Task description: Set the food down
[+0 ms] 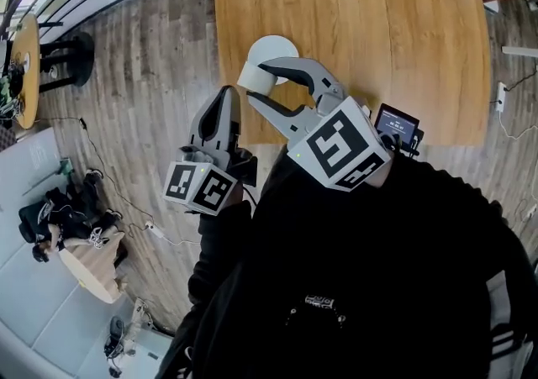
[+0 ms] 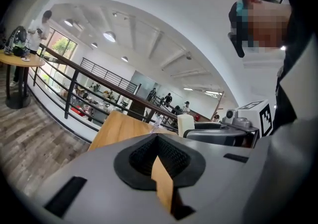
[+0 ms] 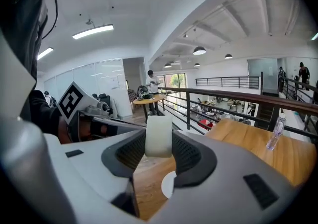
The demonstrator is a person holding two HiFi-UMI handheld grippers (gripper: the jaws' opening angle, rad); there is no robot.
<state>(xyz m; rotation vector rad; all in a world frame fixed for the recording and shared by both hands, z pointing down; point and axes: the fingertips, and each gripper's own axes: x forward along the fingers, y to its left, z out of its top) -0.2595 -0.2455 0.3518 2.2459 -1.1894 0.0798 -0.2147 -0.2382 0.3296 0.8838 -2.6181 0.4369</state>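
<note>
A: White food (image 3: pixel 159 131) sits pinched in the right gripper (image 1: pixel 252 83), above the plate (image 1: pixel 282 43); the left gripper (image 1: pixel 224 96) has its jaws together, empty.
B: Go down slowly; let go only when it touches.

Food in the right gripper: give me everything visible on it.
The food is a smooth, off-white, stubby cylinder with rounded edges and no markings. It looks soft. It is clamped at its sides between the right gripper's black ribbed pads, and nothing else touches it. It hangs in the air over the near edge of the wooden table, with a white plate on the table below it. It is not yet set down.
</note>
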